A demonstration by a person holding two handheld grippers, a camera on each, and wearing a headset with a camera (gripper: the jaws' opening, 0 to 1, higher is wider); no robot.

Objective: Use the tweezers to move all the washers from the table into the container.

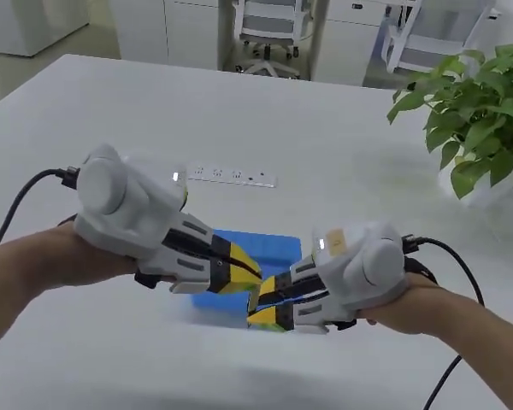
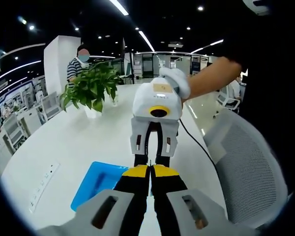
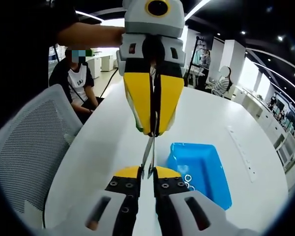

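Thin metal tweezers (image 3: 150, 150) span the short gap between the two grippers, which face each other tip to tip. My left gripper (image 1: 255, 275), seen from the front as the left gripper (image 3: 155, 132), is shut on one end. My right gripper (image 3: 147, 173) is shut on the other end, and the right gripper (image 1: 255, 309) sits low in the head view. Both hover over the near edge of the blue container (image 1: 265, 249). In the right gripper view the blue container (image 3: 201, 172) holds a few small silver washers (image 3: 187, 180). The container (image 2: 96, 182) lies left of my left gripper (image 2: 150, 172).
A white power strip (image 1: 231, 177) lies on the white table beyond the container. A potted plant (image 1: 479, 111) stands at the far right. A grey mesh chair (image 2: 250, 162) is beside the table. A person (image 3: 81, 81) sits behind it.
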